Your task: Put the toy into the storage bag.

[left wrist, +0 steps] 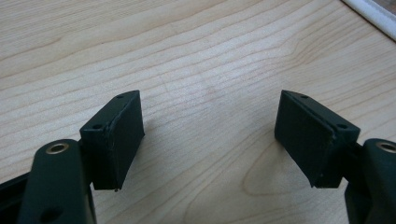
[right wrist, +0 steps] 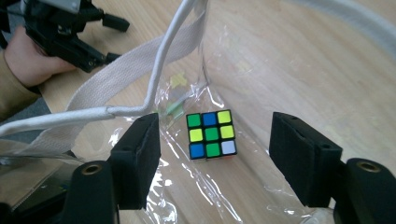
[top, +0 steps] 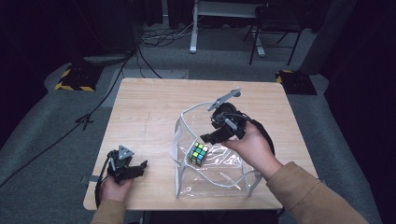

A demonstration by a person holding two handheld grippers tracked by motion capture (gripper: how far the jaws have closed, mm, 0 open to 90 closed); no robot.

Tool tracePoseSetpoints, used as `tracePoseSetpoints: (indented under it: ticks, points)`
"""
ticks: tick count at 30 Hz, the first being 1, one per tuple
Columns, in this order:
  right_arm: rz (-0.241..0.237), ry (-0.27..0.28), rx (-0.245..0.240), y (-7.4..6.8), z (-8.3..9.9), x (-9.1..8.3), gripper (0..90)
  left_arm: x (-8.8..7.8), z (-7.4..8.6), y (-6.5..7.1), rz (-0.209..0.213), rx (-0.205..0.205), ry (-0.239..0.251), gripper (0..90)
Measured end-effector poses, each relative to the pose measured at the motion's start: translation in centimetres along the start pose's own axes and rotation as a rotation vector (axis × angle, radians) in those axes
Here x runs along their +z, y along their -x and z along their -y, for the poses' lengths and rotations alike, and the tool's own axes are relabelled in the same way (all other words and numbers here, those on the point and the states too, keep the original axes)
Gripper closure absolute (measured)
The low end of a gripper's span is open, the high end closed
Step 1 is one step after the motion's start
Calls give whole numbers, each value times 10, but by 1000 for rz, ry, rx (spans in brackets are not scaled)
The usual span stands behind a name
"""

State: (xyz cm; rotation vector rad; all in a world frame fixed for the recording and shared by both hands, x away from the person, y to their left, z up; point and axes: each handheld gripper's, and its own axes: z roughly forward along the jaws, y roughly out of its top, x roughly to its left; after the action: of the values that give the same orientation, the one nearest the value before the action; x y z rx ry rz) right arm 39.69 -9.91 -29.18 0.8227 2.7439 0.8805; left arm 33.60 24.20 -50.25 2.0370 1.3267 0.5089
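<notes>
I hold my left gripper (top: 138, 166) low over the table (top: 149, 112), left of the clear bag (top: 219, 172), fingers apart and empty. My right gripper (right wrist: 215, 154) hangs above the bag's mouth, fingers spread. The puzzle cube (right wrist: 211, 135) sits inside the bag.

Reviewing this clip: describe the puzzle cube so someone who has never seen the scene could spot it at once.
Start at the light wooden table, then find the clear plastic bag with white trim on its near right part. Inside it, near its open left end, sits the puzzle cube, just below the right tool. It is the one small, multicoloured thing there: green, yellow, blue and white squares.
</notes>
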Motion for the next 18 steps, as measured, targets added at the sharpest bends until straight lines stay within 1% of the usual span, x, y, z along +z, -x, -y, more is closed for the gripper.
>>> tracePoseSetpoints:
  ticks: [1,2,6,7,8,9,10,11,12,13,14,16,17,18]
  points:
    - [5,11,3,0,0,-5,336,0,0,0,4,1,-2,242]
    - [10,24,-4,2,0,-9,335,0,0,0,9,-3,-3,241]
    - [18,65,6,6,3,-27,335,0,1,0,11,2,-2,240]
    - [18,76,-5,8,5,-30,335,-1,1,0,11,4,-4,239]
    - [16,82,6,9,6,-34,335,-1,1,0,10,3,-2,239]
    - [19,89,-2,10,8,-37,335,-1,1,0,-6,5,-3,235]
    - [19,95,-8,12,10,-40,335,-2,1,0,-18,3,-6,213]
    - [15,97,5,12,12,-44,335,-1,1,0,-35,-2,-10,177]
    - [12,109,15,13,13,-48,335,0,1,0,-34,-23,-8,157]
    - [13,121,10,16,15,-52,335,-1,1,-2,-43,-29,-12,157]
    - [17,132,16,18,17,-56,335,0,1,-3,-32,-49,-17,157]
    - [17,147,23,24,21,-62,335,1,0,-2,-41,-58,-13,157]
    - [15,154,37,27,24,-65,335,1,0,-2,-46,-61,-12,158]
    - [21,156,38,30,26,-67,335,1,0,-1,-45,-63,-12,158]
